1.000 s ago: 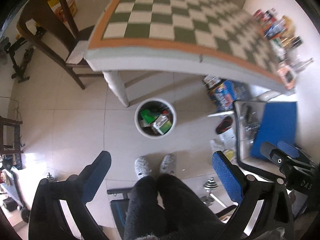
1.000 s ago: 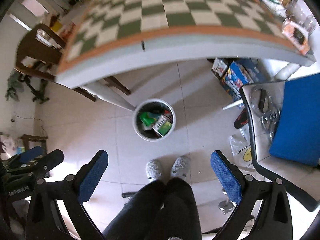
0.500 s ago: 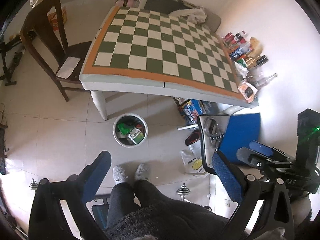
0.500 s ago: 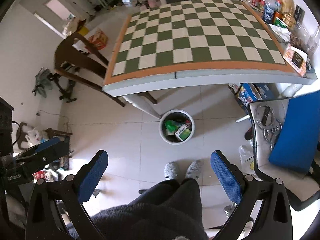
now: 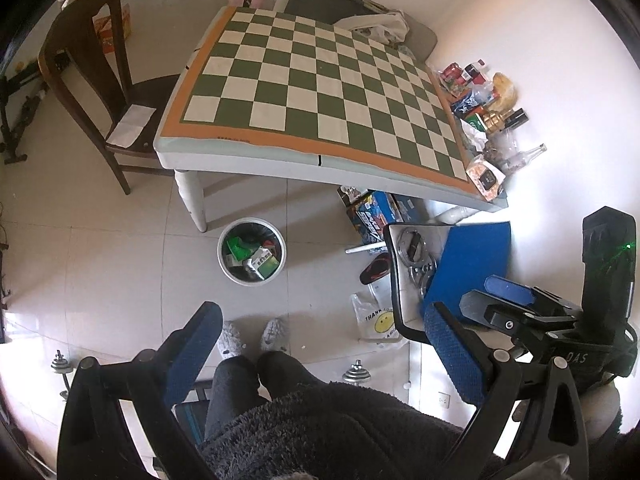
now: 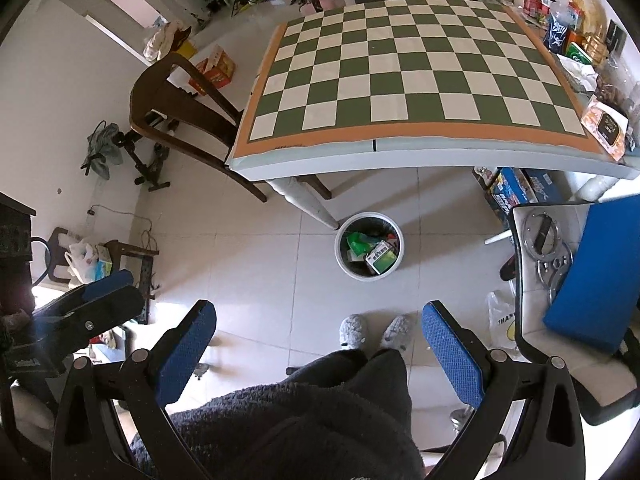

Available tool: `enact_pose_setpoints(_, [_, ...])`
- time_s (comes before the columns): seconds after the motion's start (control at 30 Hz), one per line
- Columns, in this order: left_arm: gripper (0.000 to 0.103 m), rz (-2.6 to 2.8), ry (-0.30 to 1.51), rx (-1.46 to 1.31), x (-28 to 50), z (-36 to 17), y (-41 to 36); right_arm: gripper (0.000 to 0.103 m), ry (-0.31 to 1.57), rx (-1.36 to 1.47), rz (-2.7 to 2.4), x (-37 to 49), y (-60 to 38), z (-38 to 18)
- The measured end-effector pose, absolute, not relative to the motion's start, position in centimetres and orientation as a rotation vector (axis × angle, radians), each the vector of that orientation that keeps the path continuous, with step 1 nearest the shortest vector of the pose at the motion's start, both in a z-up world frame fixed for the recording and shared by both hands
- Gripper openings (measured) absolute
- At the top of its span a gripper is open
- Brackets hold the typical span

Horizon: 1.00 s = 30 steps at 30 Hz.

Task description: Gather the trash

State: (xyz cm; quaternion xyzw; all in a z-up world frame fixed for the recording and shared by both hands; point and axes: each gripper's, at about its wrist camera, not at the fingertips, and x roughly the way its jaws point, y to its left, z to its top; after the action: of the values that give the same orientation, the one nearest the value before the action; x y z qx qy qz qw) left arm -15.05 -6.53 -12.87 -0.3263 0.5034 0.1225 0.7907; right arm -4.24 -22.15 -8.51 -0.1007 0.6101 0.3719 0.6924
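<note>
Round white bin (image 5: pixel 252 276), claws (image 5: pixel 320 344) (image 6: pixel 318 340) wide, empty

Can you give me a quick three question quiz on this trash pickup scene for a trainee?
1. True or false: the left gripper holds trash.
2. Where is the bin? A) on the checkered table B) on the floor by a table leg C) on the wooden chair
3. Fill in: the green carton lies ___ the bin.

Key: 1 false, both it and the right gripper are open and empty; 2 B; 3 inside.
</note>
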Motion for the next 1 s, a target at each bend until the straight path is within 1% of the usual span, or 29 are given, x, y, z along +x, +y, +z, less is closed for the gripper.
enact_pose_setpoints(1.0, [0.103, 0.248, 1.120, -0.679, -15.5, -14.3, -6.7, 0.103, 1.413, -0.239, 0.837, -4.9, -22.1, -10.4])
